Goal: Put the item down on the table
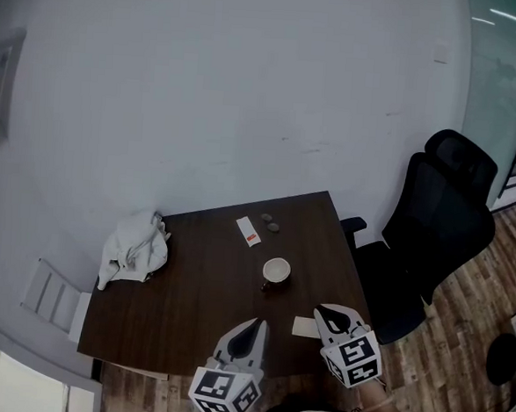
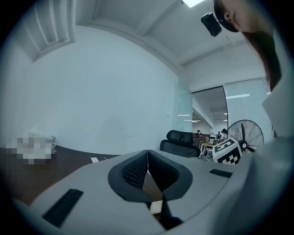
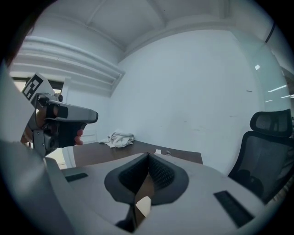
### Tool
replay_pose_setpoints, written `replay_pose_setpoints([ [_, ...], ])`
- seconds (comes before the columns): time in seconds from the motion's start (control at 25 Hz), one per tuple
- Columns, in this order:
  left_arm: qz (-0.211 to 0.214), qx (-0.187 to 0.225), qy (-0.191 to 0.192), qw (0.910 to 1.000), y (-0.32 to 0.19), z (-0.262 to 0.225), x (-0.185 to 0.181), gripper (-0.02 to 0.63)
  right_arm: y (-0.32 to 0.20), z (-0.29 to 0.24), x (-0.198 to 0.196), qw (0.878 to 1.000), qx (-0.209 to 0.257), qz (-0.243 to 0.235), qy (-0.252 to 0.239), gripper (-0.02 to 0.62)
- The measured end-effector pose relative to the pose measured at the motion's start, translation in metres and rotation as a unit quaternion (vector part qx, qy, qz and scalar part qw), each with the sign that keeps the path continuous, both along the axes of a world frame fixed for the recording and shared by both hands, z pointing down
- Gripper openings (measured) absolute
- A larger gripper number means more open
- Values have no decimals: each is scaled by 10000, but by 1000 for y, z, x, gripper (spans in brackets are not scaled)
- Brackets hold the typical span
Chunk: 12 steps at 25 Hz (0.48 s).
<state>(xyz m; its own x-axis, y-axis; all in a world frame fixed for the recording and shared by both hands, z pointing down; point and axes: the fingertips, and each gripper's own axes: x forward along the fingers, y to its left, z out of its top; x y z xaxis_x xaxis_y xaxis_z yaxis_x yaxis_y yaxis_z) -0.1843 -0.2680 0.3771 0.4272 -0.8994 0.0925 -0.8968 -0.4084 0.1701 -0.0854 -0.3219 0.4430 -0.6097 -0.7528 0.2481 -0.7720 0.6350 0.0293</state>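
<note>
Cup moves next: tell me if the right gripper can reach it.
Probably yes: the white cup stands alone, bare table between it and the right gripper, whose fingers are shut.

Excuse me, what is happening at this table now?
A person holds a two-jaw gripper in each hand over the near edge of a dark table. The left gripper and the right gripper both have their jaws together, with nothing between them. A small pale card lies on the table beside the right gripper; it may be the item to put down. A cup and a white cloth lie farther away.
</note>
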Motion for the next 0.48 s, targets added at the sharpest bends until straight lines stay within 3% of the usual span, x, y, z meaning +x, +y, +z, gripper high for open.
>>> replay_pose_setpoints([
  [0.48,255,56,-74,9996,1,-8,19,18,8,-33,31,9983,302,330,-380,9],
])
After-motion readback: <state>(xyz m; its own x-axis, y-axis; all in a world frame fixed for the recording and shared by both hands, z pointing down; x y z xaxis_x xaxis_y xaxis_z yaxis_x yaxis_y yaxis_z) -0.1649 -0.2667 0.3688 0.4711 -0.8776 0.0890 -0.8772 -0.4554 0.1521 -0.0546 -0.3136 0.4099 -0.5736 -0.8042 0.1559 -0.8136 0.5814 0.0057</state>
